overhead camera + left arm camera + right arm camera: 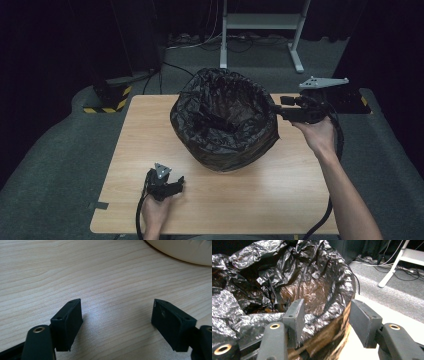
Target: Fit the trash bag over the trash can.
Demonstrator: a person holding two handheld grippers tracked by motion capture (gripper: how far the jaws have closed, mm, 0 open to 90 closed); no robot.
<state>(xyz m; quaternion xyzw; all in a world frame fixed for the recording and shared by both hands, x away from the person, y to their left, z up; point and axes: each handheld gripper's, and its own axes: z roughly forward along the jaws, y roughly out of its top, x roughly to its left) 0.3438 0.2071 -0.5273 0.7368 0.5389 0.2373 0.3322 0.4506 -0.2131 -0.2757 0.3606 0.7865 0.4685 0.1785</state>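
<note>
Counter (130, 150): a pale wooden top, sitting on grey carpet; its near, left and right edges are showing in the high view, and its far edge is running behind the basket.
Basket (227, 150): a round container standing at the counter's centre toward 12 o'clock, its far side reaching the far edge.
Black bag (225, 107): a crinkled plastic liner draping over the basket rim and sagging into the hollow; in the right gripper view (262, 280) its folds are spilling over the near wall.
Left gripper (175, 186): resting low at about 7 o'clock from the basket, near the counter's front edge, held by the left hand (156, 212); in its own view (116, 322) the jaws are standing spread wide above bare wood, gripping nothing, with a pale curved base at the upper right corner.
Right gripper (278, 111): hovering at 3 o'clock from the basket, held by the right hand (317, 135); in its own view (325, 325) the jaws are standing spread, the inner one over the bag-covered rim, the outer one outside it.
Open room: broad bare wood is lying at 9 o'clock and 5 o'clock from the basket.
Frame (260, 22): a white metal stand, standing on the carpet beyond the counter at 12 o'clock.
</note>
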